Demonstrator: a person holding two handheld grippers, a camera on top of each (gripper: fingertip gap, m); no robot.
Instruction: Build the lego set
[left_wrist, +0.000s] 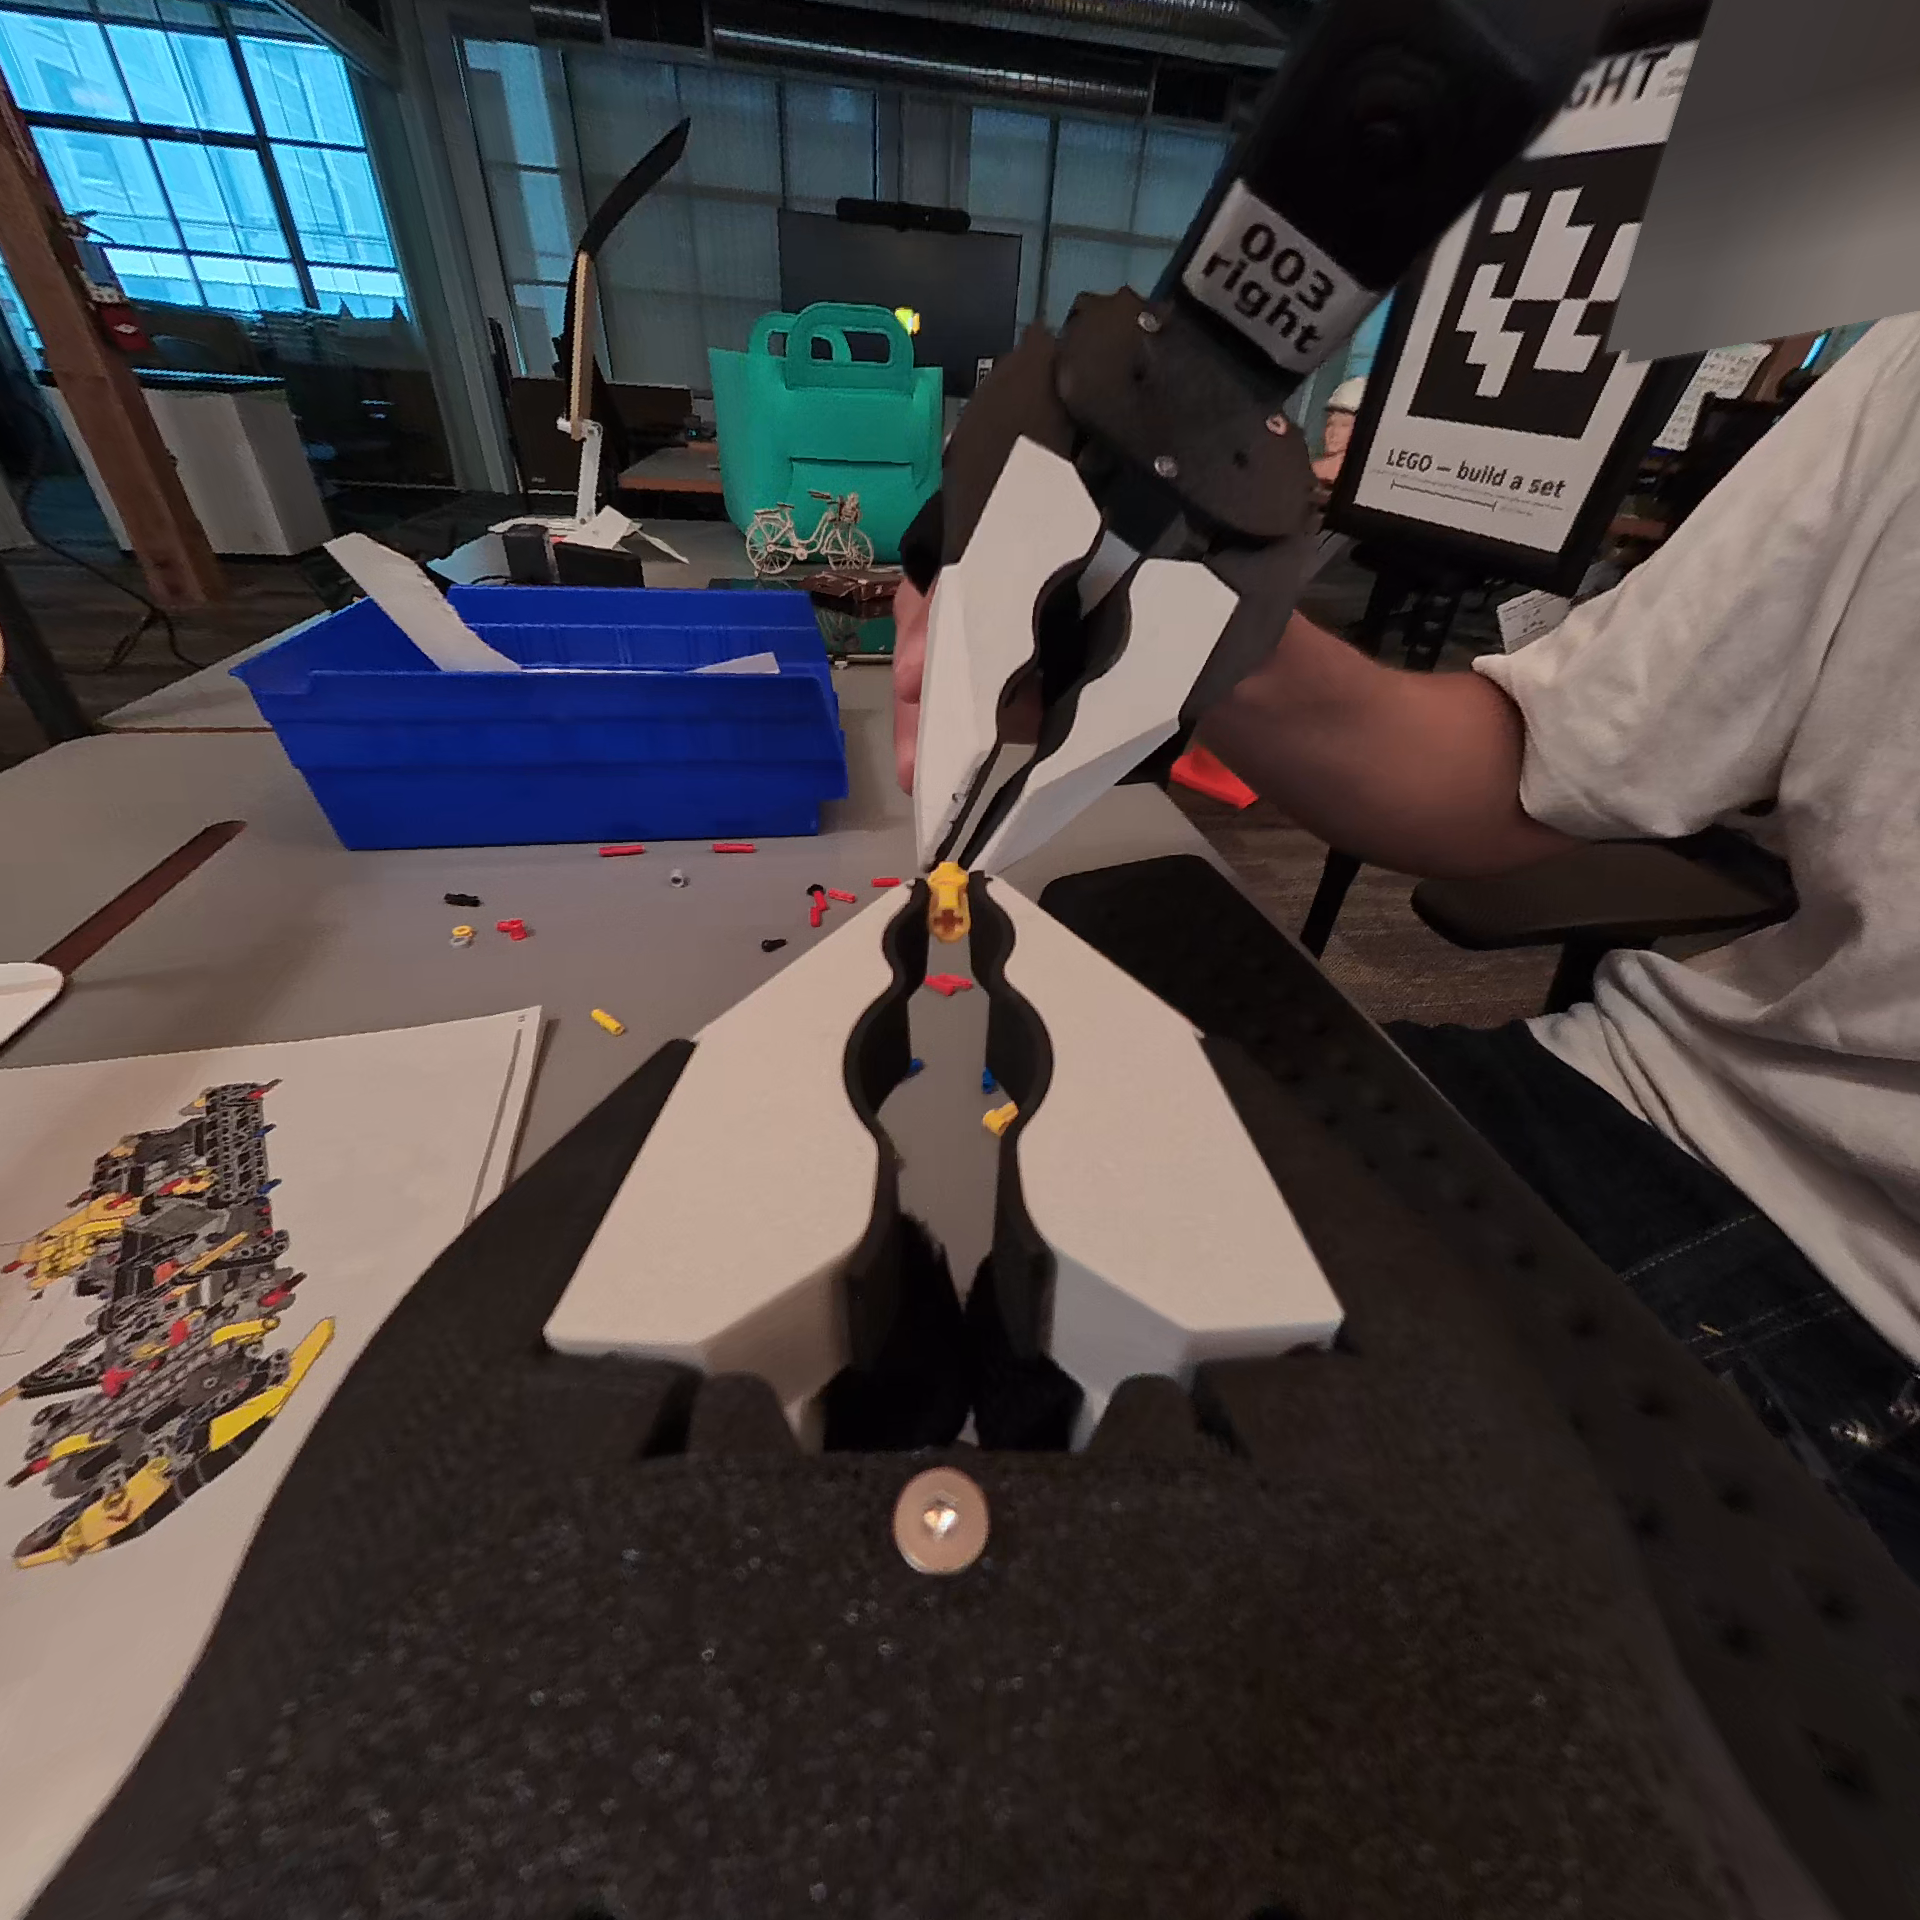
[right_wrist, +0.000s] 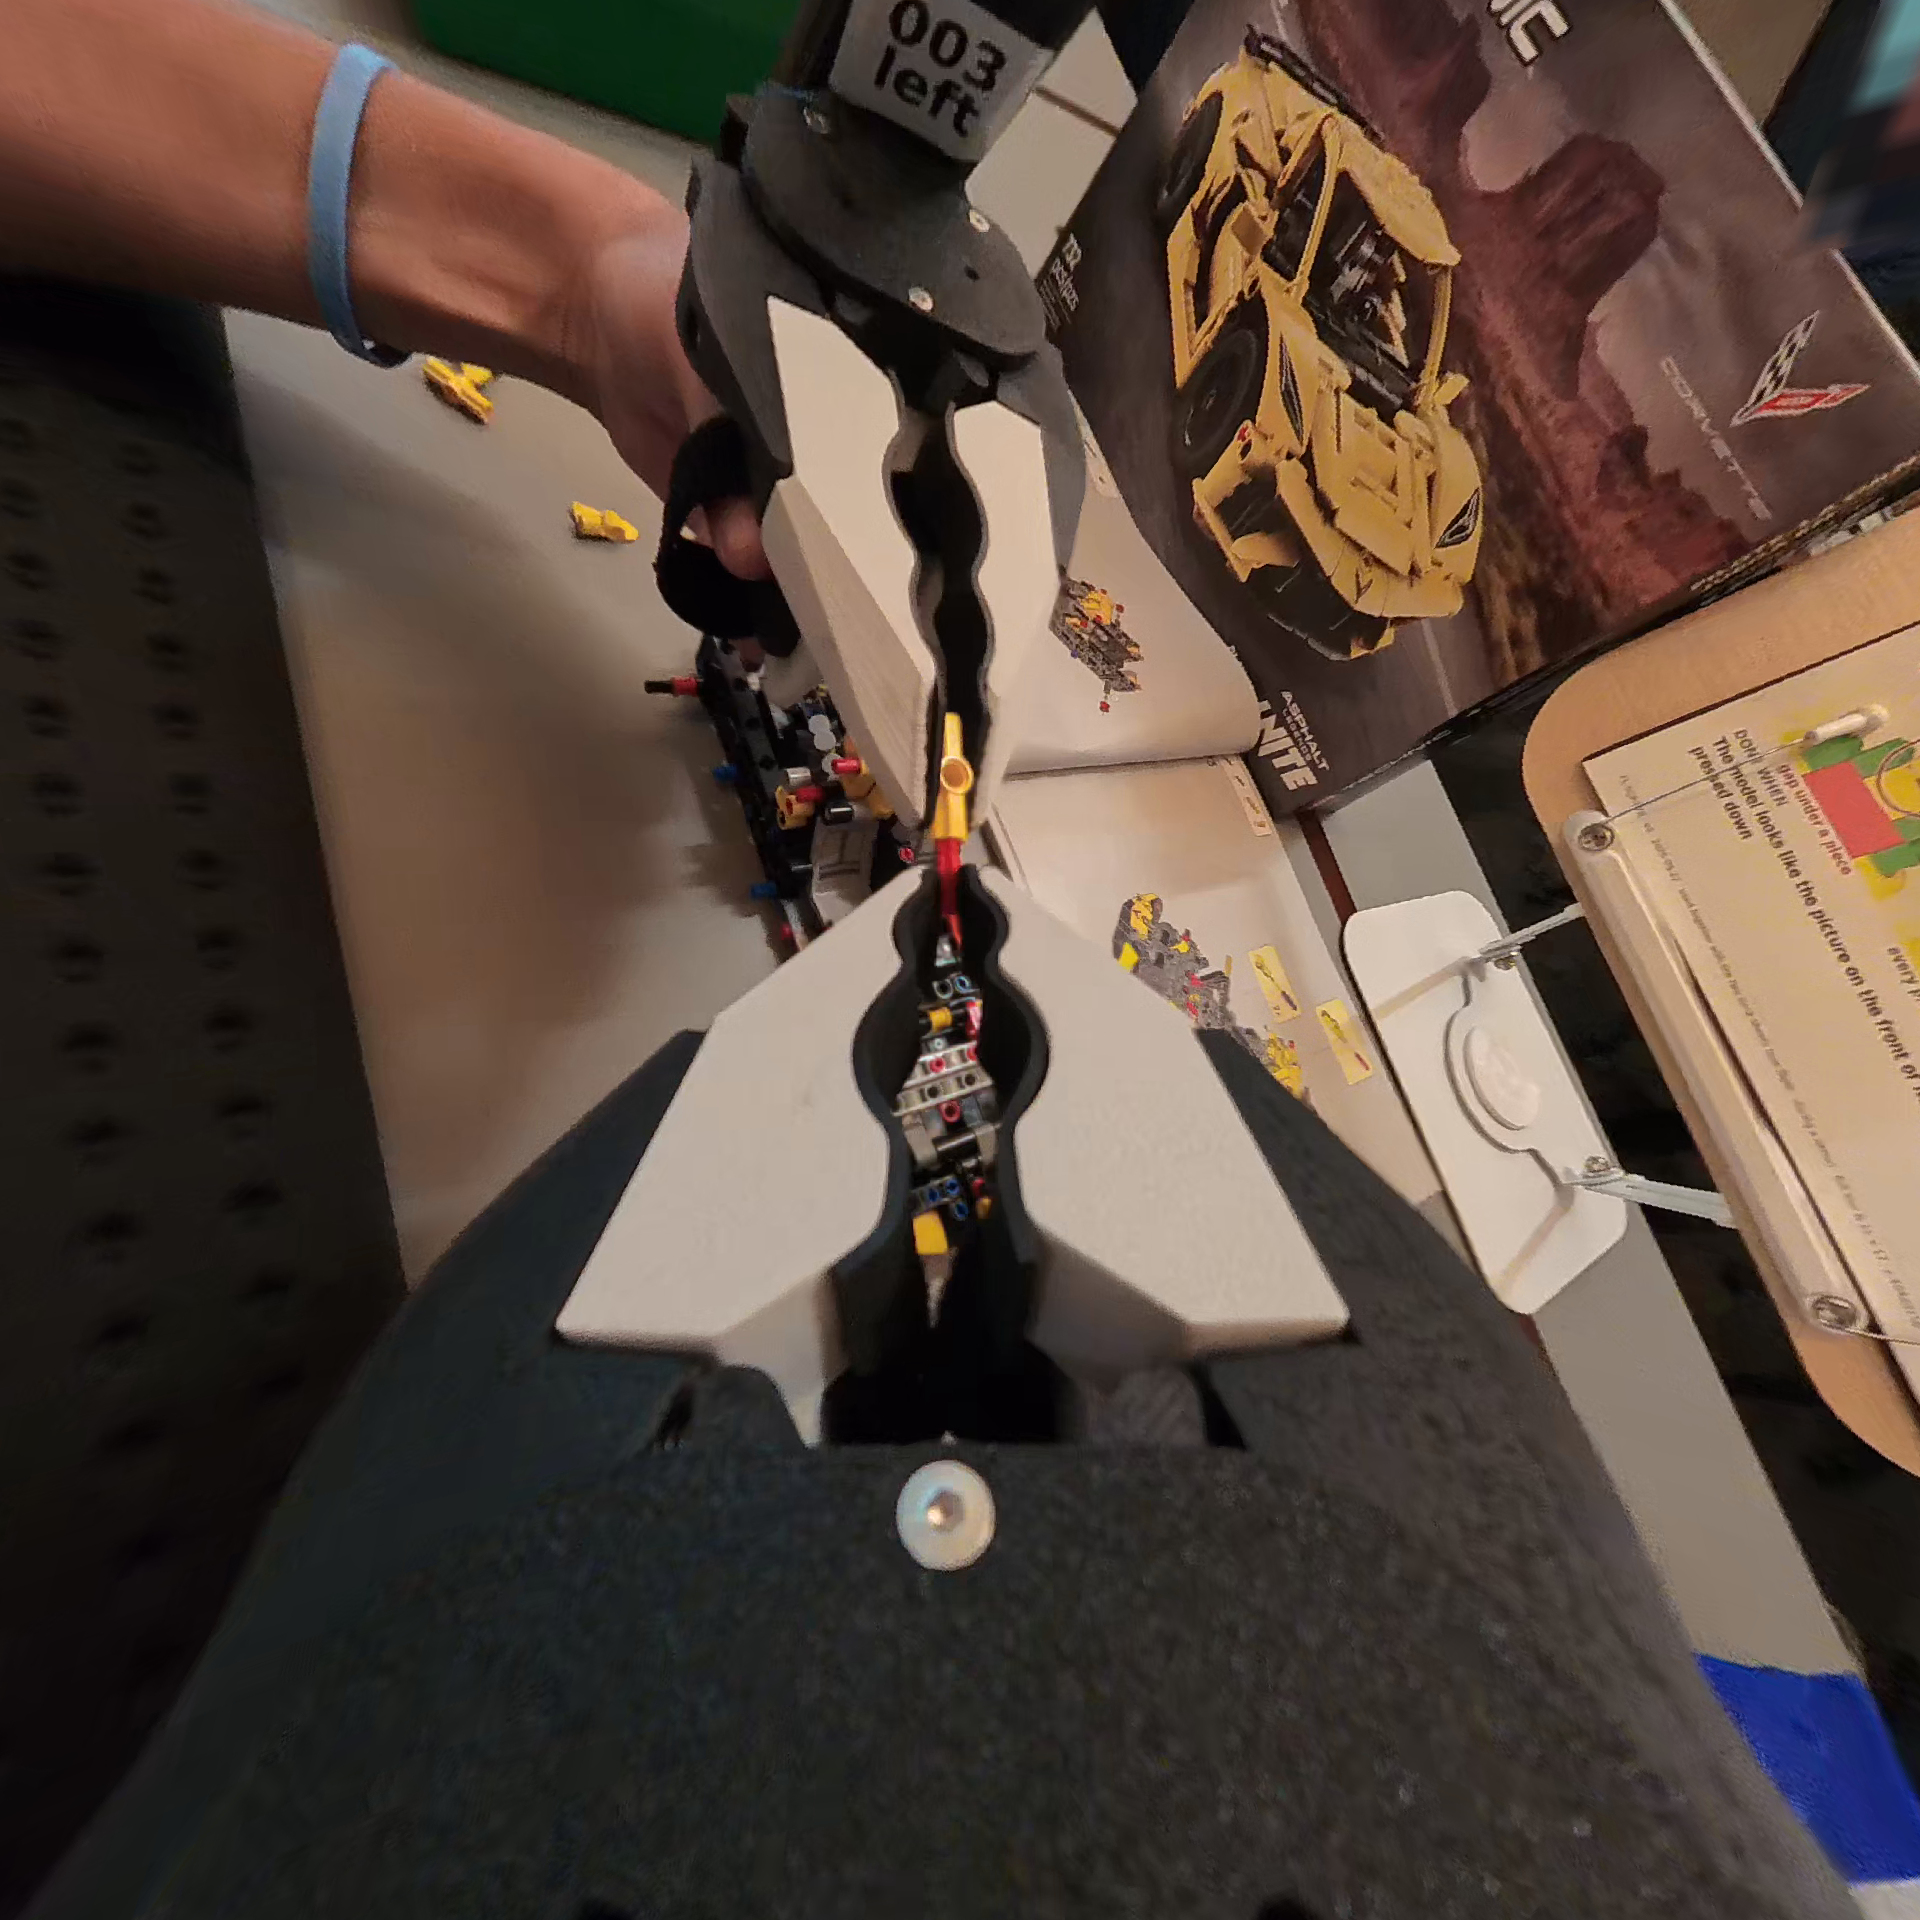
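Note:
My left gripper (left_wrist: 948, 891) is shut on a small yellow connector (left_wrist: 948, 906), held above the table. My right gripper (right_wrist: 948, 881) is shut on a thin red axle (right_wrist: 948, 878), whose far end sits in the yellow connector (right_wrist: 951, 781). The two grippers meet tip to tip; the right gripper (left_wrist: 954, 860) comes down from the upper right in the left wrist view, and the left gripper (right_wrist: 951, 805) comes from above in the right wrist view. A partly built black chassis (right_wrist: 764, 764) lies on the table under them.
A blue bin (left_wrist: 540, 717) stands at the back of the grey table (left_wrist: 312, 935). Loose red pins (left_wrist: 621, 850) and a yellow piece (left_wrist: 608, 1022) lie scattered. The open instruction booklet (left_wrist: 208, 1247) lies at left. The set's box (right_wrist: 1403, 364) stands nearby, as does a white stand (right_wrist: 1475, 1101). Less than 4 cm separates the two grippers' tips.

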